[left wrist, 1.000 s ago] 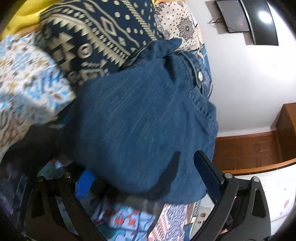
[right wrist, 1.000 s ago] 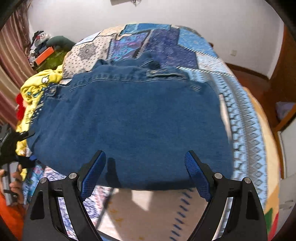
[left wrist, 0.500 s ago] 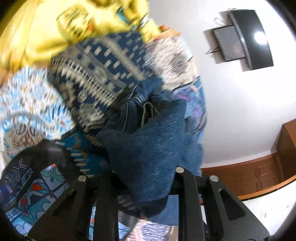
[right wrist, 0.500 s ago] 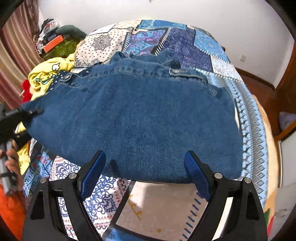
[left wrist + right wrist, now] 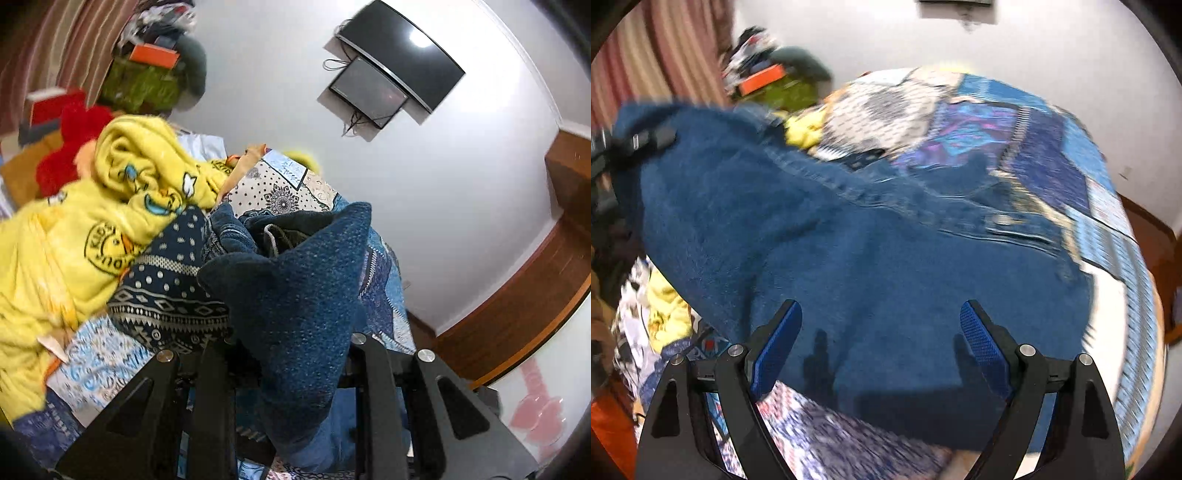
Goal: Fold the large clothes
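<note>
Raised since a second ago: corner of denim garment [image 5: 295, 295], now pinched in left hand-held gripper [image 5: 291, 354]; remainder lies on patchwork bed [image 5: 1052, 155]. Right hand-held gripper [image 5: 882, 343]: spread, empty, above the near hem. Step: first fold. Next: carry corner across.

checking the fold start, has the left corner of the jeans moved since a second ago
Yes. The left gripper, shut on the jeans, has lifted that corner up off the bedspread toward the curtain.
</note>
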The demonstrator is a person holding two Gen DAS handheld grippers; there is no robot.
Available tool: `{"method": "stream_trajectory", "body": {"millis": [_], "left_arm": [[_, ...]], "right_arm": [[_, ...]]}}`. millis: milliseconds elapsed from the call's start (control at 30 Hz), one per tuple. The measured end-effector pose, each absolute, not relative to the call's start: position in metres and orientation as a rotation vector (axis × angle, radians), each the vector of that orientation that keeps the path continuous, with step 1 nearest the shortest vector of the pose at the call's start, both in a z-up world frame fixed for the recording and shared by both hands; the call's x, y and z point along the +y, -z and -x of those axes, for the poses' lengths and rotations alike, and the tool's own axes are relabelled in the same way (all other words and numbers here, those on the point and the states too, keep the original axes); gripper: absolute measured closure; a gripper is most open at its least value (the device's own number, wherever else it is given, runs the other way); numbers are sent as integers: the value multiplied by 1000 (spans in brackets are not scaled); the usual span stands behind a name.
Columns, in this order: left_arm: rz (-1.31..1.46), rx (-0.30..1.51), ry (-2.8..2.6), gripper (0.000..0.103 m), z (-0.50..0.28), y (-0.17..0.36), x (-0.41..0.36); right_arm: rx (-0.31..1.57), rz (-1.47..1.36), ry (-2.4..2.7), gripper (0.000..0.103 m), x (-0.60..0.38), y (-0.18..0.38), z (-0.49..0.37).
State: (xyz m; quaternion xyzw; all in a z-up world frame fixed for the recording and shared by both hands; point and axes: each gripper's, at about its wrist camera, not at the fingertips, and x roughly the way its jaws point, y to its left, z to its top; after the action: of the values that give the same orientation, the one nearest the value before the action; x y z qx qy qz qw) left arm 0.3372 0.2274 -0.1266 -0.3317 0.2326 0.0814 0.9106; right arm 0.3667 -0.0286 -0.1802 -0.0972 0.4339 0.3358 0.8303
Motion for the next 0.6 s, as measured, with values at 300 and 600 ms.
{"method": "stream_trajectory", "body": {"millis": [300, 600], "left_arm": [[568, 541, -187, 82, -361, 138, 196], [451, 540, -78, 82, -396, 108, 124]], "right_arm": [[1109, 168, -825, 11, 4, 238, -392], [1072, -21, -790, 12, -67, 201, -392]]}}
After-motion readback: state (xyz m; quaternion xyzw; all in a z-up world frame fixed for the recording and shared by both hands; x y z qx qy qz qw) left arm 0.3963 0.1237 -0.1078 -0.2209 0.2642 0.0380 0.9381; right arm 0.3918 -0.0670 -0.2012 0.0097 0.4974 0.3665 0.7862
